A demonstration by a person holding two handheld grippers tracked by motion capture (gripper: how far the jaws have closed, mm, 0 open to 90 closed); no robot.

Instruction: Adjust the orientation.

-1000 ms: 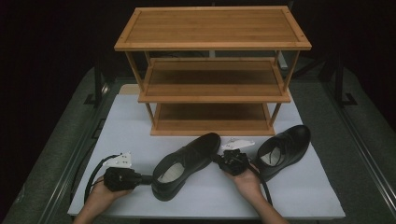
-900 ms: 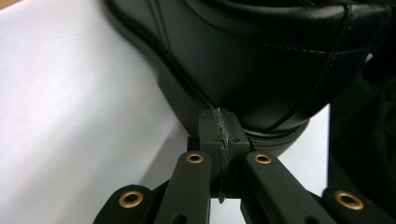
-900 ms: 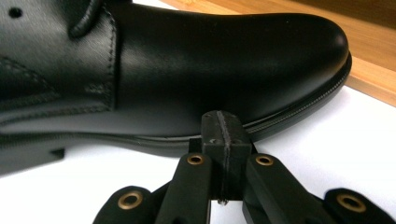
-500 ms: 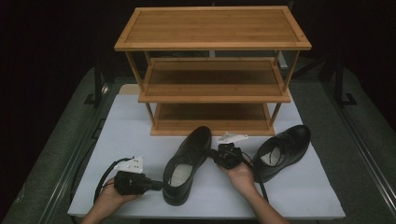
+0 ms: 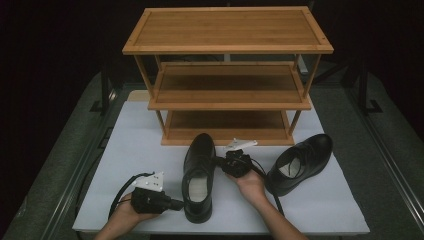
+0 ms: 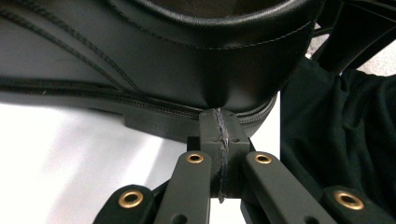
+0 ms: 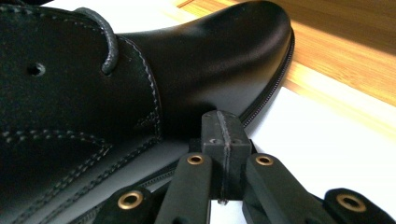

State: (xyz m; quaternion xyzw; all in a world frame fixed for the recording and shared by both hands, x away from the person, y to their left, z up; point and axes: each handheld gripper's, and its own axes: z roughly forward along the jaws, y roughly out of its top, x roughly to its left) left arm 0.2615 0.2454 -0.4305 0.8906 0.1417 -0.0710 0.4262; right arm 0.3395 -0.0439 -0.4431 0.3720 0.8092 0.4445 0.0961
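Two black shoes sit on the white surface (image 5: 125, 150) in front of the bamboo rack (image 5: 227, 75). On the left, my left gripper (image 5: 176, 204) is clenched with nothing between its fingers, and its tip presses against the heel side of the near shoe (image 5: 199, 175), which I judge is there to nudge and steady the back end. That shoe lies just in front of the rack's bottom shelf, toe pointing at it. My right gripper (image 5: 218, 162), fingers also pressed together on nothing, touches the shoe's other flank near the toe, so the two tips bracket it and can square it up. Farther right, the second shoe (image 5: 299, 162) rests at an angle, apart from both grippers.
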